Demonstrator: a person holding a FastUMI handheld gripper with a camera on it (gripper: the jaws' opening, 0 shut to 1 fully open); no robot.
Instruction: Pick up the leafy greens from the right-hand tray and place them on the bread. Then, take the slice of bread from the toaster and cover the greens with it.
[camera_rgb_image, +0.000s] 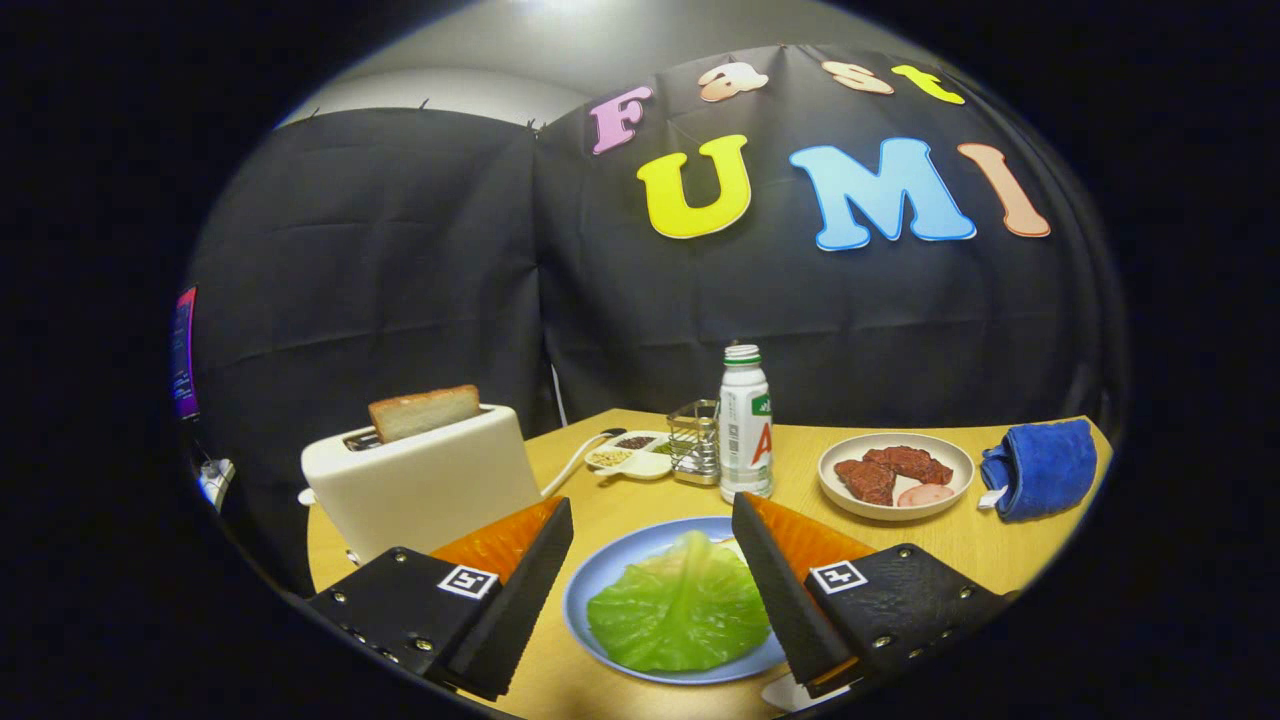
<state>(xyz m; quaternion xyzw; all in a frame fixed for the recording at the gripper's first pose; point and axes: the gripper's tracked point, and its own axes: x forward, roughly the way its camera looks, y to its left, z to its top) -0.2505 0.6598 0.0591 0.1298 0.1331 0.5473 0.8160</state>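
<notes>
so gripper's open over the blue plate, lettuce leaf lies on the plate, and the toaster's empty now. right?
Not quite: the toaster isn't empty. The gripper view shows a bread slice standing up out of its slot. The rest holds: the gripper is open over the blue plate, and the lettuce leaf lies on the plate between the fingers.

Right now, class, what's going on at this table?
A person is making a sandwich with a handheld claw. Its fingers are open, holding nothing, on either side of a blue plate where a green lettuce leaf already lies, covering whatever is beneath it. A slice of bread stands up out of the white toaster beyond the left finger, not yet taken. Fetching that slice to cover the leaf looks like the remaining step.
</notes>
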